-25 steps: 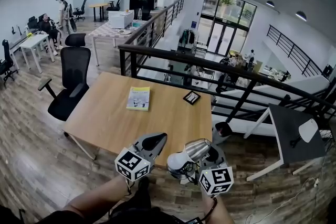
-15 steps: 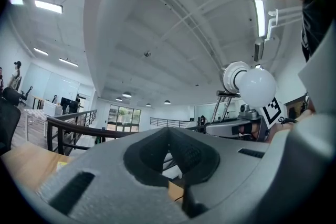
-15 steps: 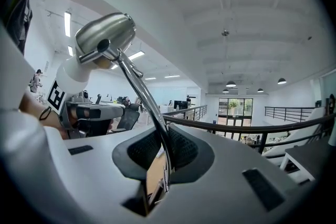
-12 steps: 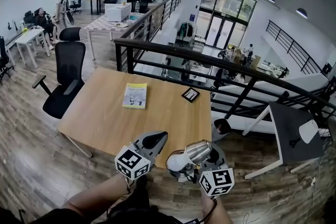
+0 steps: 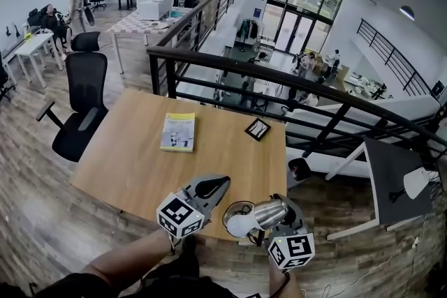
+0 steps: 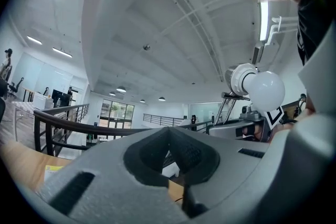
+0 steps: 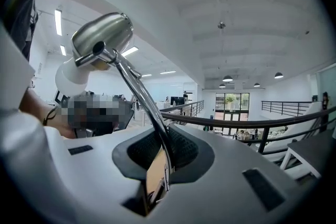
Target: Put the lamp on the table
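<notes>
The lamp [image 5: 260,215] has a silver shade and a white bulb [image 5: 237,225]. It hangs over the near edge of the wooden table [image 5: 133,164]. My right gripper [image 5: 281,218] is shut on the lamp's thin metal arm [image 7: 149,107], which runs up between the jaws to the shade [image 7: 103,35]. My left gripper [image 5: 211,187] is just left of the lamp, over the table edge, shut with nothing in it. The bulb [image 6: 265,90] shows to the upper right in the left gripper view, apart from the left gripper [image 6: 169,149].
A yellow-green booklet [image 5: 179,131] and a small black object [image 5: 257,129] lie on the table's far half. A black office chair [image 5: 82,105] stands at its left. A black railing [image 5: 293,78] runs behind it. A dark side table [image 5: 391,174] is at the right.
Both grippers and the lamp have come forward, from in front of the table to over its near edge. The lamp head has dropped lower and lies flatter.
</notes>
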